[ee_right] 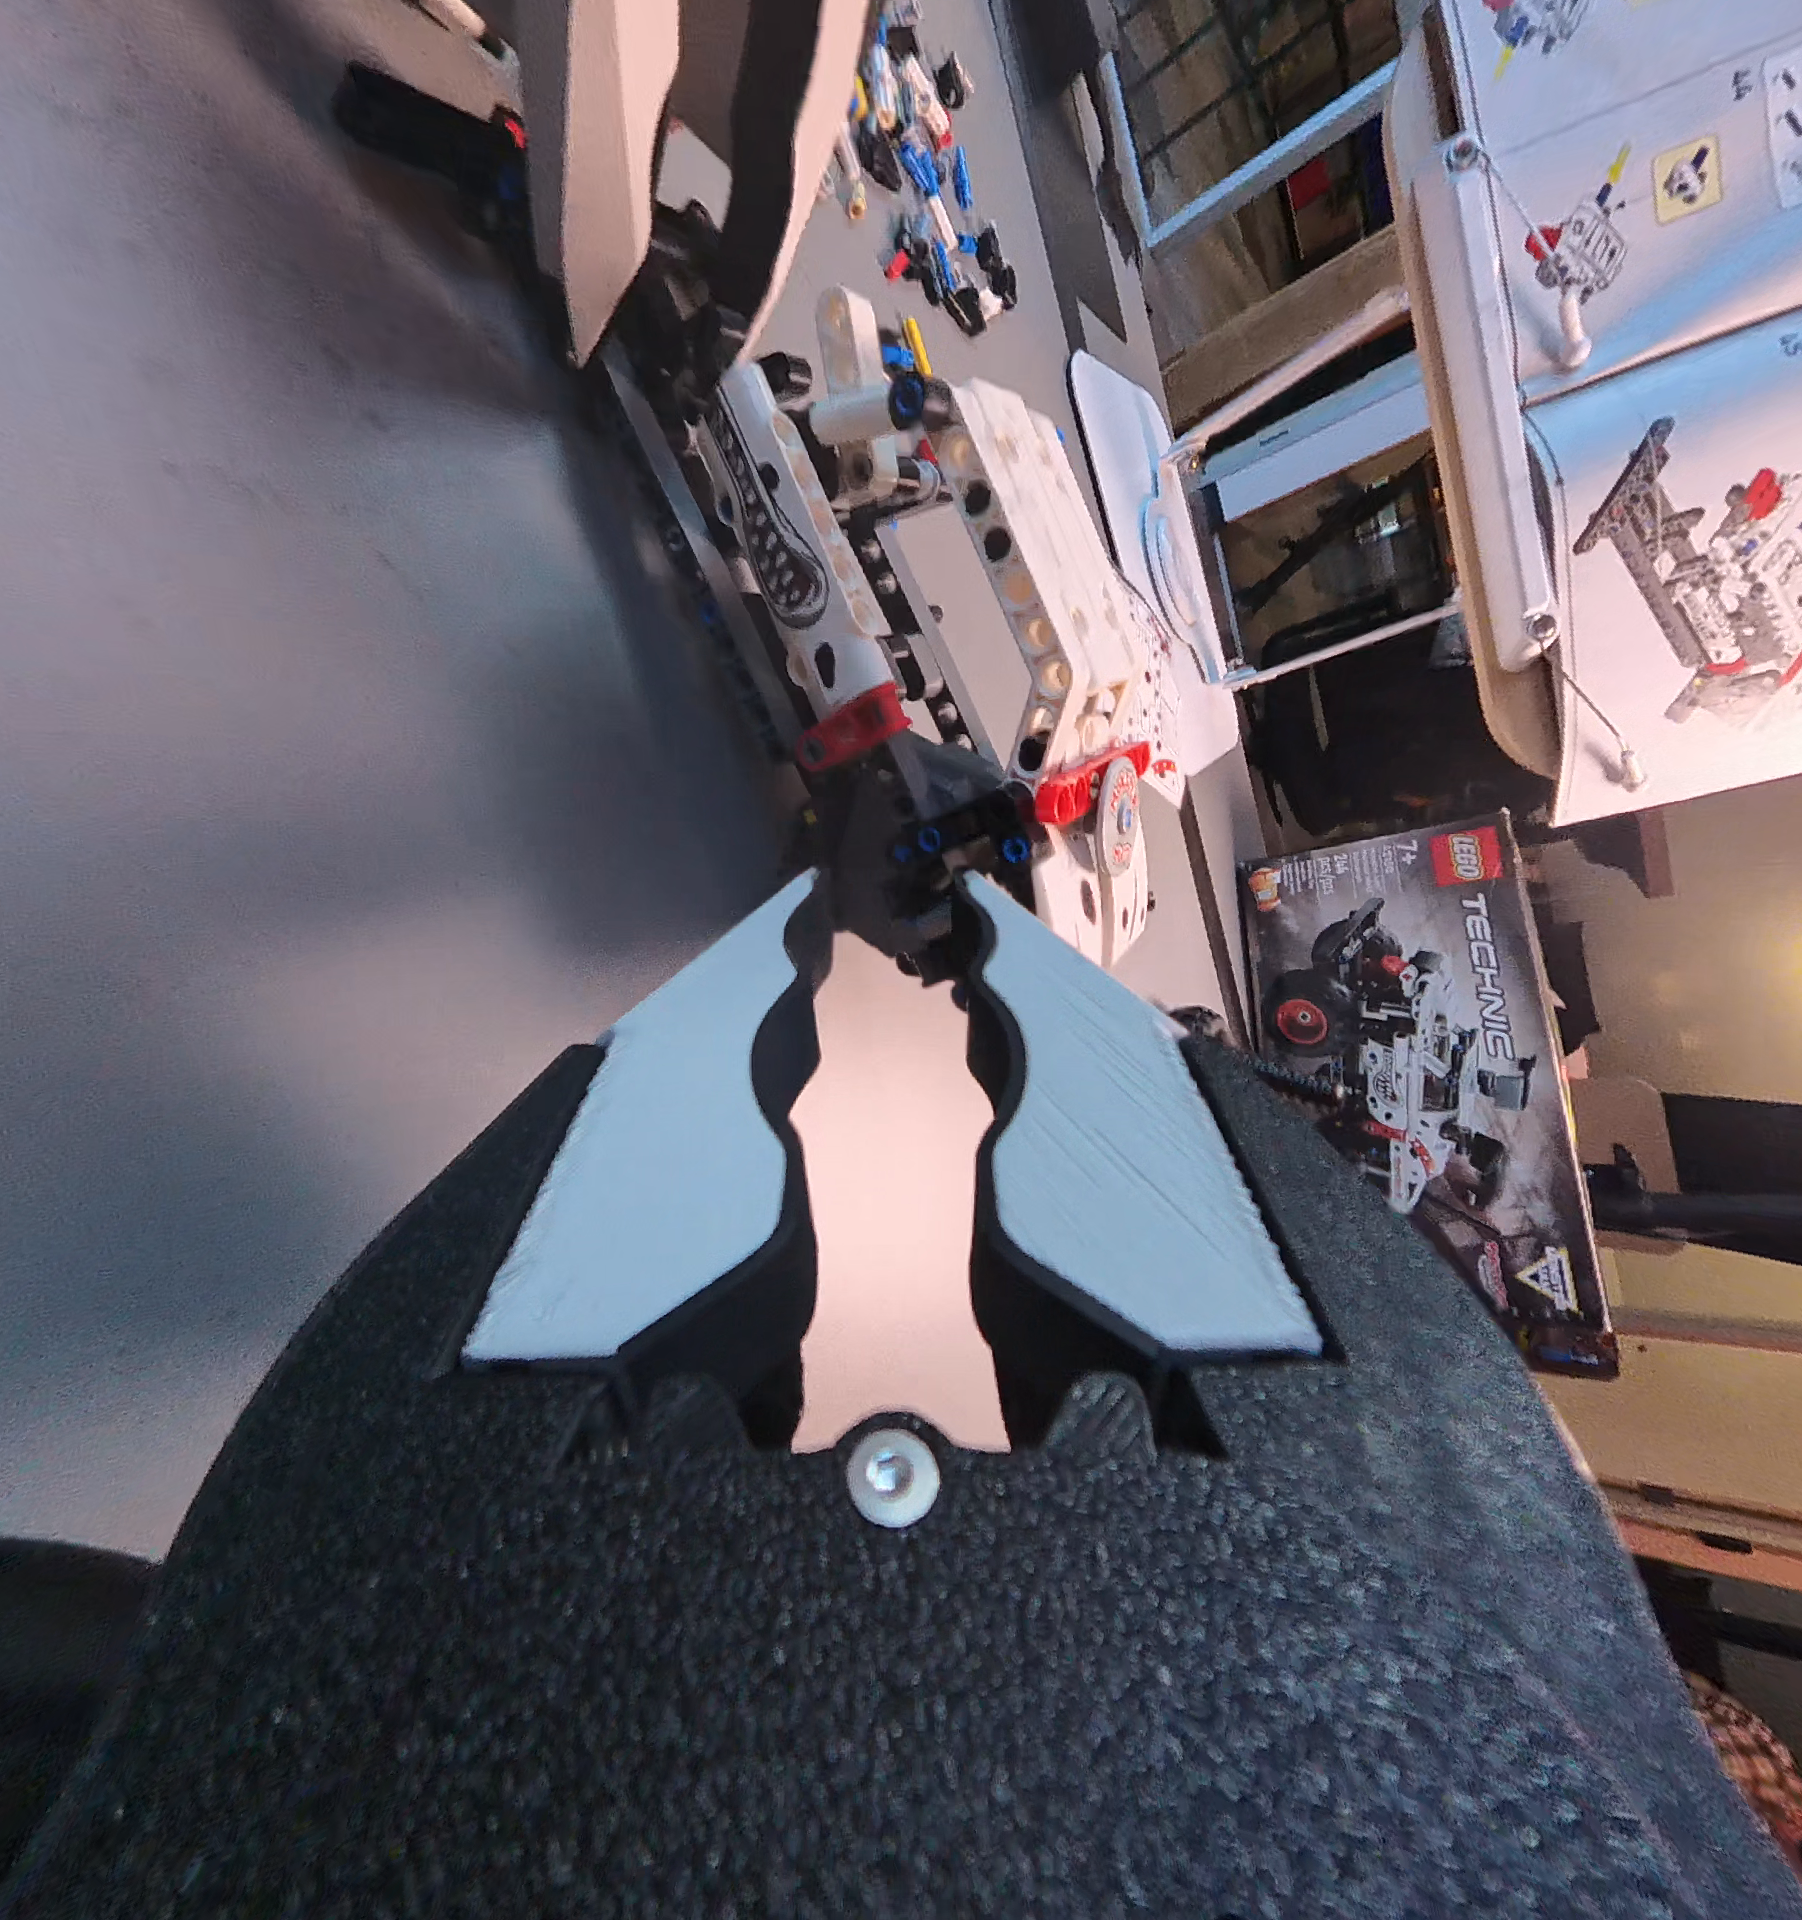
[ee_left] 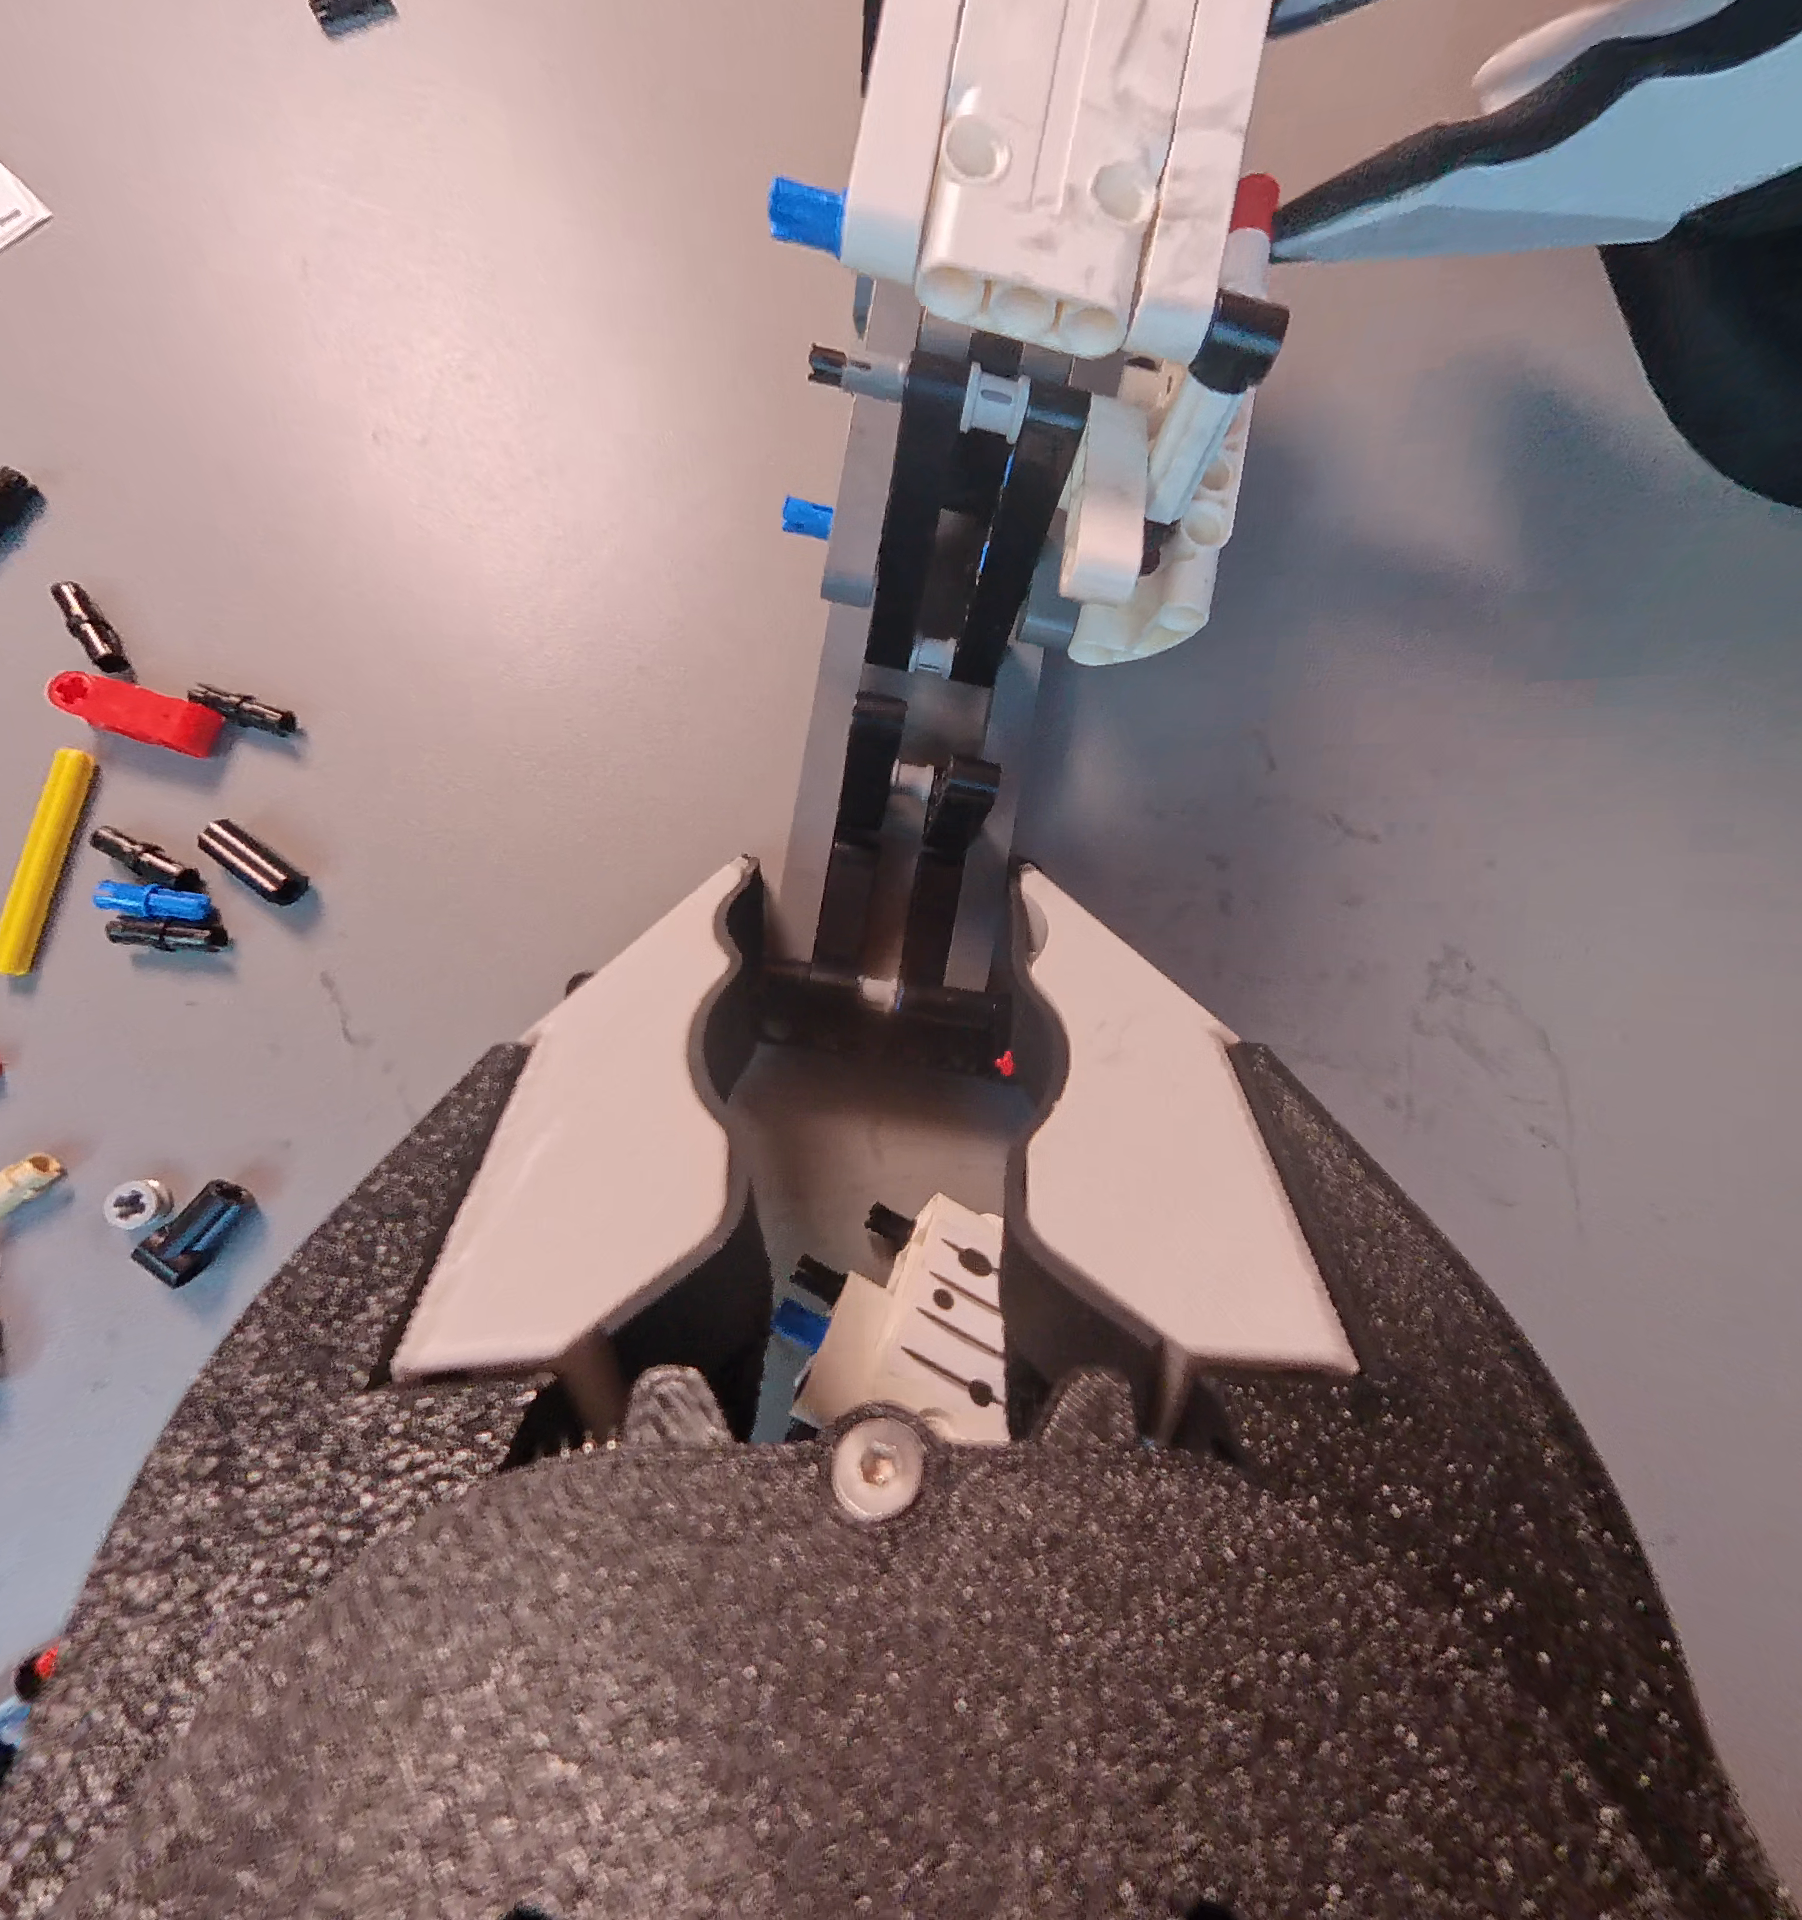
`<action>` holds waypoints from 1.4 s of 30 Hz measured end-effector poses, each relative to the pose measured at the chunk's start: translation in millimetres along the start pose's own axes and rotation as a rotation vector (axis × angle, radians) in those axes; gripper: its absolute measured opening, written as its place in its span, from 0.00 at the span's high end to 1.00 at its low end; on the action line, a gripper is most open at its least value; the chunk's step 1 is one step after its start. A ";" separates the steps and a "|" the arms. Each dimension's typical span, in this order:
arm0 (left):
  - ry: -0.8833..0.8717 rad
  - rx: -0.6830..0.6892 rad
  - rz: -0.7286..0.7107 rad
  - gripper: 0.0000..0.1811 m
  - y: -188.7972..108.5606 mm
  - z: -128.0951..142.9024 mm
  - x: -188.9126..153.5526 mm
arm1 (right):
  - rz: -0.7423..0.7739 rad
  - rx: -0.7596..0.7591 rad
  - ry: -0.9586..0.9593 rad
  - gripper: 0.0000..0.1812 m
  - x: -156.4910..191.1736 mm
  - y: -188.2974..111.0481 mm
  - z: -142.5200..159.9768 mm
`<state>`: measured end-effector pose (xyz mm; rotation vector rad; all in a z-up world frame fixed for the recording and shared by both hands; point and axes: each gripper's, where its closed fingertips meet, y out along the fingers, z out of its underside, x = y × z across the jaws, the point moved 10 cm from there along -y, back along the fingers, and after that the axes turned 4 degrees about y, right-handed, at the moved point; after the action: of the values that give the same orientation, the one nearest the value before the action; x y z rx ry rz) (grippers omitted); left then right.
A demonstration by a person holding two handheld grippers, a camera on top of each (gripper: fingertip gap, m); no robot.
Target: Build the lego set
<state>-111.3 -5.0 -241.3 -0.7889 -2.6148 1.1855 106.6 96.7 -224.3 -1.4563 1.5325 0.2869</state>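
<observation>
The part-built lego model (ee_left: 1042, 208) has white panels, black beams and blue pins. It hangs in the air between both grippers. My left gripper (ee_left: 884, 883) is shut on the model's black cross-piece (ee_left: 886, 997) at its near end. My right gripper (ee_right: 892, 883) is shut on the black front block (ee_right: 938, 821) of the model (ee_right: 1022, 582), by the red pieces. The right gripper's finger (ee_left: 1499, 197) shows at the top right of the left wrist view, touching the model's far end. The left gripper (ee_right: 616, 187) shows at the top of the right wrist view.
Loose parts lie on the grey table (ee_left: 461, 416) to the left: a red beam (ee_left: 138, 712), a yellow axle (ee_left: 40, 862), a blue pin (ee_left: 154, 899) and black pins. A parts pile (ee_right: 928, 187), the set's box (ee_right: 1427, 1081) and an instruction booklet (ee_right: 1655, 416) lie beyond. The tips of one gripper are about 12 cm away from the tips of the other. My right tips are about 20 cm from the blue pin (ee_left: 154, 899), my left tips only 10 cm. It is also in sight in the right wrist view (ee_right: 895, 352).
</observation>
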 end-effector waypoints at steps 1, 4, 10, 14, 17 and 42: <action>0.006 0.012 -0.005 0.73 0.2 -1.0 -1.8 | 0.003 -0.007 0.016 0.88 -2.5 0.2 2.2; 0.019 0.049 0.017 0.67 0.2 -4.0 -9.9 | 0.005 -0.009 0.048 0.89 -11.5 3.3 6.4; 0.023 0.078 0.135 0.62 2.7 -9.5 -38.6 | -0.022 -0.005 0.072 0.85 -32.3 18.9 23.8; 0.027 0.037 0.255 0.63 8.2 -14.2 -61.6 | -0.039 -0.010 0.111 0.82 -45.1 29.0 35.8; 0.024 0.009 0.315 0.62 13.0 -14.7 -71.1 | -0.056 0.001 0.136 0.78 -49.9 28.4 44.2; -0.042 -0.292 -0.094 0.67 -56.0 16.5 -32.7 | -0.224 -0.084 0.721 0.81 -16.6 -1.1 -14.4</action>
<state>-111.6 -63.6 -208.9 -0.6833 -2.8647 0.8148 97.8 96.5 -204.2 -1.8995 1.8961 -0.3550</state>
